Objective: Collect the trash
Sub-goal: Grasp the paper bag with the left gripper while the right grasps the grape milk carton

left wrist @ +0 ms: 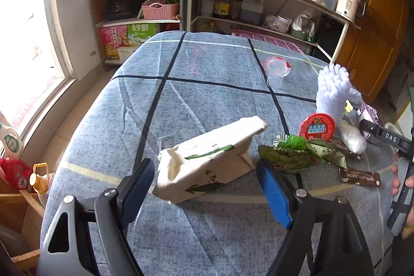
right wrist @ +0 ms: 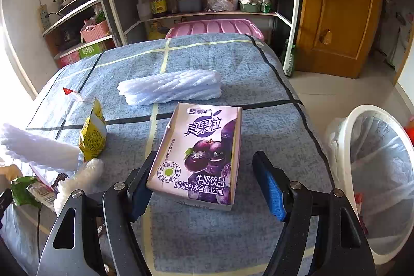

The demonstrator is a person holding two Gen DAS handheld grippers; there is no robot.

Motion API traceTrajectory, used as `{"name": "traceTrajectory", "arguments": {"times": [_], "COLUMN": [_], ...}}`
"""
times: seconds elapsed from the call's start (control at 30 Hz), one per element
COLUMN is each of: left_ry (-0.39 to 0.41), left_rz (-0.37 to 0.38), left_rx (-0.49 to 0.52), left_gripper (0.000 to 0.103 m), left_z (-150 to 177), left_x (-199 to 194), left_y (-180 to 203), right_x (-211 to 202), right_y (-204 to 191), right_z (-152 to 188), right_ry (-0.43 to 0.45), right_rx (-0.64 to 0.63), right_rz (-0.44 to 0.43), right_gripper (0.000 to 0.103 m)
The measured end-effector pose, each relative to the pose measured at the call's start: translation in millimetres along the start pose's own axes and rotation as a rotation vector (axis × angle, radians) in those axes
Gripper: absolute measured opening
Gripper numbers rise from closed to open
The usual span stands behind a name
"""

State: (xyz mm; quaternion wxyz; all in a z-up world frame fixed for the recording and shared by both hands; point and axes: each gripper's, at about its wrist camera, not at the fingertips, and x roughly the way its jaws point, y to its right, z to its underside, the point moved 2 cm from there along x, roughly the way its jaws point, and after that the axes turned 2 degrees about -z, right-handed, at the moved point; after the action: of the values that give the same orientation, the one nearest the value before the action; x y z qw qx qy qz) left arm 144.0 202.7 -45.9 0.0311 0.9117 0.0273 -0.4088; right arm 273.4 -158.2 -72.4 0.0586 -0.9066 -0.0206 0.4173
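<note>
- Left wrist: my left gripper (left wrist: 207, 188) has its jaws released, straddling a crumpled cream paper bag (left wrist: 207, 159) on the quilted desk (left wrist: 181, 100); bare cloth beyond, glossy wrappers (left wrist: 297, 154) crowd the right.
- Right wrist: my right gripper (right wrist: 204, 185) has its jaws released around a flat purple carton (right wrist: 204, 154); a white lined bin (right wrist: 375, 172) stands past the desk's right edge.

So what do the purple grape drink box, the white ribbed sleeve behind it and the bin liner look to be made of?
Purple drink box: coated paperboard, probably; printed glossy faces, sharp folded edges, a creased corner.
White ribbed sleeve: foam netting, apparently; soft, translucent, raised mesh ridges.
Bin liner: thin clear plastic film, wrinkled, draped over the white bin's rim.
</note>
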Motion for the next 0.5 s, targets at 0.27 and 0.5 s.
{"name": "traceTrajectory", "arguments": {"times": [0.27,0.5], "left_ry": [-0.015,-0.043], "left_rz": [-0.004,0.032], "left_rx": [0.062,0.091], "left_gripper": [0.083,0.083], "left_z": [-5,-8], "left_x": [10,19], "left_y": [8,9], "right_x": [-9,-9], "right_y": [18,25], "right_z": [4,5], "right_ry": [0.017,0.017], "right_rx": [0.05,0.08], "right_rz": [-0.013,-0.05], "right_gripper": [0.059,0.058]}}
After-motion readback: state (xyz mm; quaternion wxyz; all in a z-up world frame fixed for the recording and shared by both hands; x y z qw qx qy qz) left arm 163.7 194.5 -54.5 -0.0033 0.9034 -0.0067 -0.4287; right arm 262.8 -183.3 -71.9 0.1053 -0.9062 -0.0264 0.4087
